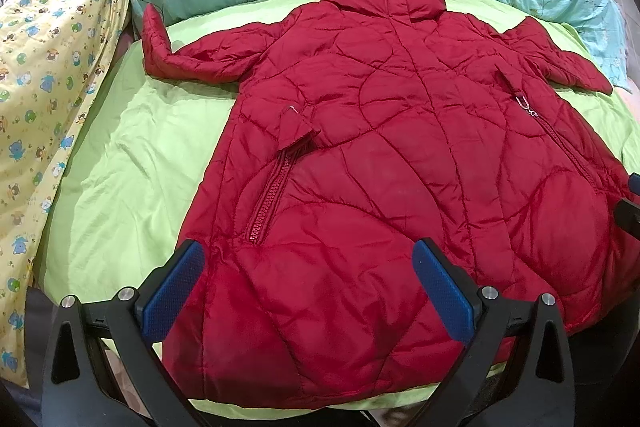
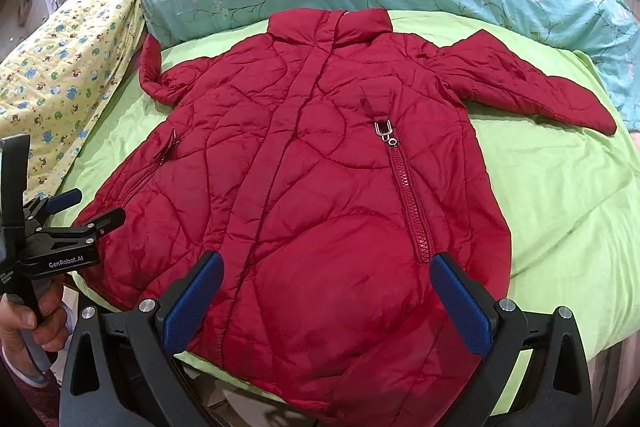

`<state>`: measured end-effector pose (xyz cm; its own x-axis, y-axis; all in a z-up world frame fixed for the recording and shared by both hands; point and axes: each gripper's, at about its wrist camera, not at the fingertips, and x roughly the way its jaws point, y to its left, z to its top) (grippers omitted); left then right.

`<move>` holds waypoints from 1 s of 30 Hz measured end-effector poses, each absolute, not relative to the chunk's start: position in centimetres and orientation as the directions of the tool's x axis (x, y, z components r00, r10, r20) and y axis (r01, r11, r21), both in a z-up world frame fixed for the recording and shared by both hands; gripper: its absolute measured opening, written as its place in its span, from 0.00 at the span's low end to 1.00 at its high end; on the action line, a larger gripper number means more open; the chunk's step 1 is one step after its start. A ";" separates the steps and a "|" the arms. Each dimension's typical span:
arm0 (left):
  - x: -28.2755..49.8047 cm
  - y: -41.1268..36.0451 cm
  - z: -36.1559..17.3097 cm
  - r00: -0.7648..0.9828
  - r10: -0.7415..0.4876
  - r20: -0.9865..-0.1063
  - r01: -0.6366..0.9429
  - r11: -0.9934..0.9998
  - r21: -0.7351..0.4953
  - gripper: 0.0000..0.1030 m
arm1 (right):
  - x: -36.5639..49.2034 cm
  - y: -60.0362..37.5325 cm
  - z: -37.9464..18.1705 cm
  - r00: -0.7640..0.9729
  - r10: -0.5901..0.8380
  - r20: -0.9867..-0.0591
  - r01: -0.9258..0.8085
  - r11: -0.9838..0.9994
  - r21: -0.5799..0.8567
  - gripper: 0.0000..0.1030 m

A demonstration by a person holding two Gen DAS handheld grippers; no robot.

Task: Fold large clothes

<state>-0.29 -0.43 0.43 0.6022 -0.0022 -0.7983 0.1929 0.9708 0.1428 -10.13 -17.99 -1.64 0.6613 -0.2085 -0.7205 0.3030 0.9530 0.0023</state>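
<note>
Red quilted coat point(image 1: 384, 155) lies spread flat, front up, on my green sheet point(image 1: 132, 163). My left gripper point(image 1: 308, 291) and right gripper point(image 2: 328, 303) hover over its hem, jaws spread, holding nothing.

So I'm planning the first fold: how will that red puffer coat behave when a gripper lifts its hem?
The red puffer coat looks quilted and puffy, so it will probably drape limply yet spring back from a crease. Its shiny shell suggests it may slide between the blue pads. It is likely light for its bulk, and could drag the wrinkled green sheet.
</note>
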 end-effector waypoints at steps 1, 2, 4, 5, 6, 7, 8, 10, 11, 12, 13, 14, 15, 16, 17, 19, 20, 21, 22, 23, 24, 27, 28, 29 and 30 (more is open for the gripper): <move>-0.3 -0.5 0.4 0.603 -0.001 -0.797 0.192 0.971 0.144 1.00 | -10.1 -18.0 -1.6 0.664 -0.207 -0.718 0.302 0.953 0.005 1.00; -0.4 -0.5 0.5 0.604 -0.001 -0.797 0.192 0.971 0.144 1.00 | -10.1 -18.0 -1.6 0.667 -0.207 -0.715 0.303 0.953 0.006 1.00; -0.3 -0.5 0.4 0.603 -0.002 -0.797 0.193 0.971 0.144 1.00 | -10.2 -18.0 -1.6 0.679 -0.201 -0.706 0.298 0.954 0.015 1.00; -0.2 -0.4 0.4 0.605 -0.002 -0.796 0.193 0.971 0.144 1.00 | -10.2 -17.9 -1.6 0.677 -0.202 -0.708 0.299 0.954 0.014 1.00; -0.1 -0.3 0.4 0.604 -0.002 -0.797 0.194 0.970 0.144 1.00 | -10.2 -17.9 -1.7 0.671 -0.204 -0.713 0.301 0.954 0.011 1.00; -0.1 -0.3 0.4 0.603 -0.003 -0.798 0.194 0.971 0.143 1.00 | -10.1 -17.9 -1.7 0.669 -0.204 -0.715 0.302 0.953 0.010 1.00; -0.1 -0.4 0.4 0.603 -0.002 -0.798 0.194 0.970 0.144 1.00 | -10.1 -17.9 -1.7 0.661 -0.205 -0.722 0.304 0.953 0.007 1.00; -0.2 -0.4 0.5 0.605 -0.003 -0.796 0.195 0.970 0.144 1.00 | -10.1 -17.9 -1.7 0.668 -0.203 -0.716 0.302 0.953 0.011 1.00; -0.2 -0.4 0.5 0.605 -0.003 -0.796 0.195 0.970 0.144 1.00 | -10.1 -17.9 -1.6 0.673 -0.202 -0.712 0.300 0.954 0.014 1.00; -0.1 -0.4 0.4 0.605 -0.003 -0.796 0.194 0.970 0.144 1.00 | -10.1 -17.9 -1.6 0.670 -0.202 -0.714 0.301 0.953 0.013 1.00; 0.0 -0.4 0.4 0.604 -0.004 -0.797 0.195 0.970 0.142 1.00 | -10.0 -17.9 -1.7 0.659 -0.209 -0.722 0.305 0.952 0.003 1.00; 0.1 -0.6 0.4 0.601 -0.005 -0.799 0.197 0.970 0.142 1.00 | -10.0 -17.8 -1.7 0.659 -0.208 -0.722 0.305 0.952 0.004 1.00; 0.1 -0.7 0.3 0.598 -0.005 -0.801 0.199 0.970 0.142 1.00 | -9.9 -17.9 -1.8 0.644 -0.216 -0.734 0.308 0.951 -0.009 1.00; 0.2 -0.8 0.3 0.594 -0.005 -0.805 0.200 0.969 0.142 1.00 | -9.9 -17.9 -1.8 0.643 -0.215 -0.735 0.308 0.951 -0.008 1.00; 0.3 -0.8 0.3 0.593 -0.007 -0.805 0.201 0.970 0.139 1.00 | -9.9 -17.9 -1.8 0.640 -0.215 -0.738 0.309 0.951 -0.009 1.00; 0.4 -0.8 0.2 0.587 -0.010 -0.810 0.202 0.970 0.135 1.00 | -9.8 -18.1 -1.9 0.617 -0.224 -0.754 0.315 0.949 -0.024 1.00; 0.5 -0.8 0.2 0.585 -0.011 -0.811 0.203 0.970 0.133 1.00 | -9.7 -18.2 -2.0 0.614 -0.224 -0.757 0.316 0.949 -0.024 1.00; 0.4 -0.7 0.2 0.576 -0.011 -0.817 0.204 0.970 0.131 1.00 | -9.7 -18.2 -1.9 0.608 -0.226 -0.761 0.318 0.948 -0.028 1.00; 0.5 -0.7 0.1 0.572 -0.011 -0.820 0.205 0.970 0.129 1.00 | -9.6 -18.3 -2.0 0.606 -0.226 -0.762 0.319 0.947 -0.028 1.00; 0.5 -0.7 0.1 0.571 -0.012 -0.821 0.205 0.970 0.129 1.00 | -9.6 -18.4 -1.9 0.609 -0.223 -0.761 0.318 0.948 -0.023 1.00; 0.6 -0.7 0.0 0.573 -0.012 -0.819 0.206 0.970 0.129 1.00 | -9.6 -18.5 -1.9 0.612 -0.221 -0.760 0.318 0.948 -0.019 1.00; 0.8 -0.8 -0.1 0.568 -0.024 -0.823 0.211 0.971 0.117 1.00 | -9.5 -18.7 -1.9 0.616 -0.217 -0.757 0.316 0.949 -0.014 1.00; 0.9 -0.8 -0.2 0.557 -0.030 -0.830 0.213 0.971 0.108 1.00 | -9.5 -18.8 -1.9 0.617 -0.216 -0.756 0.316 0.949 -0.012 1.00; 1.0 -0.8 -0.2 0.554 -0.031 -0.832 0.214 0.971 0.106 1.00 | -9.4 -18.9 -1.9 0.621 -0.215 -0.753 0.316 0.949 -0.010 1.00; 1.1 -0.8 -0.3 0.549 -0.036 -0.835 0.215 0.971 0.100 1.00 | -9.4 -19.0 -1.8 0.627 -0.215 -0.748 0.314 0.949 -0.010 1.00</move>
